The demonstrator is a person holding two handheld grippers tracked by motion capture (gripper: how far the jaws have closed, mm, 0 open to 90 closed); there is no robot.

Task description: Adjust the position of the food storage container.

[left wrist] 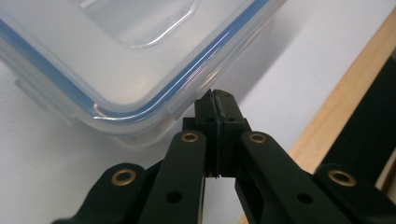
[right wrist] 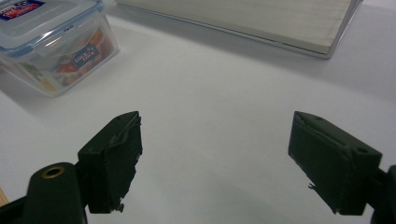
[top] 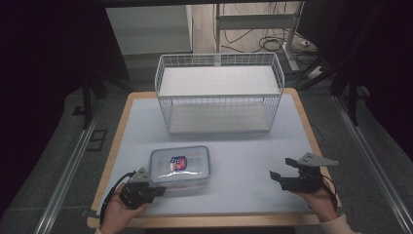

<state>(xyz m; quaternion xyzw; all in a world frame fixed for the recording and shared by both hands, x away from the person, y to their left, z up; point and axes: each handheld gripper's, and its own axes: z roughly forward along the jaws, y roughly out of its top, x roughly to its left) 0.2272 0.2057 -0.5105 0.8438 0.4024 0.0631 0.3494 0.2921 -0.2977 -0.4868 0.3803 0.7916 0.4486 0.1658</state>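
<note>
Right gripper [right wrist: 215, 163] jaws are held wide apart over bare white table [right wrist: 224, 88], nothing between them. Clear lidded container [right wrist: 53, 44] is seen upper left, wire basket base [right wrist: 252, 21] along top.

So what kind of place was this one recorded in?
Probably a lab or workshop recording station rather than a home: a wood-edged table with a plain white mat, metal rails on the floor beside it, and loose cables behind the white wire basket.

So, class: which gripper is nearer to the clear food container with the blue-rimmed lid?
Left. The left gripper, shut, has its tips right at the container near corner. The right gripper, open, is well off to the container's right over bare table.
</note>
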